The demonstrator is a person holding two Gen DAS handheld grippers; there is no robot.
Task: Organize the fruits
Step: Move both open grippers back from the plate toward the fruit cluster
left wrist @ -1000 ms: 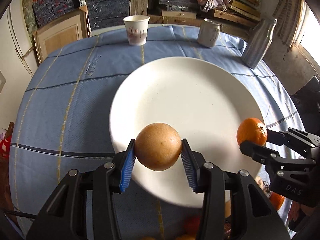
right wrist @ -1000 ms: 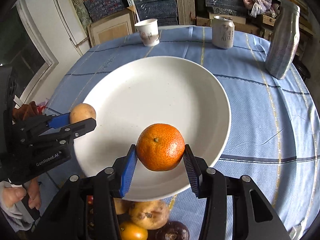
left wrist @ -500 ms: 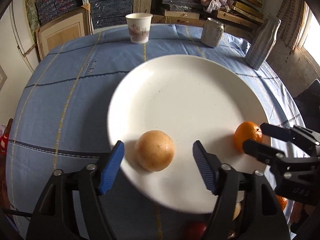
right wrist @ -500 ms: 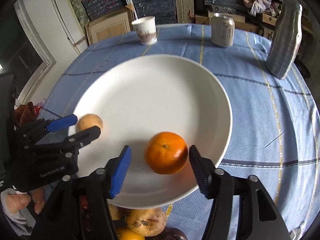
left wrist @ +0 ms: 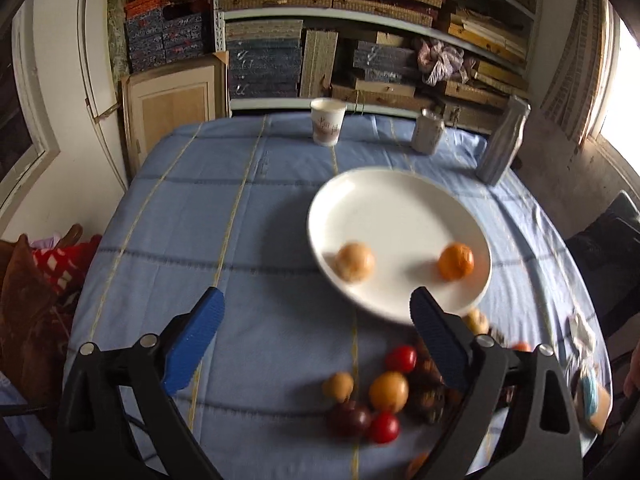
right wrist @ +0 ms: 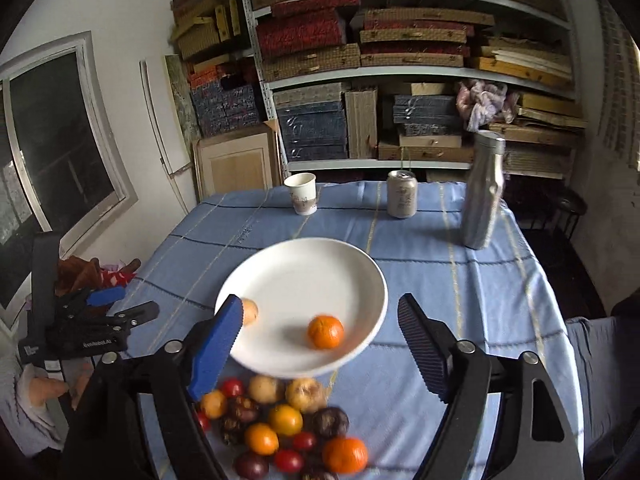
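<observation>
White china: the plate point(right wrist: 352, 276) sits mid-table on the blue cloth point(right wrist: 460, 280), carrying an orange point(right wrist: 325, 331) and a tan round fruit point(left wrist: 355, 262) near its front edge. The loose fruit pile point(right wrist: 280, 420) lies just in front of the plate. Both the left gripper point(left wrist: 316, 316) and the right gripper point(right wrist: 320, 324) hover with jaws spread wide, holding nothing. These fruits look firm, round and prone to rolling; the small red ones probably bruise easily, so pinch gently across the widest part.
</observation>
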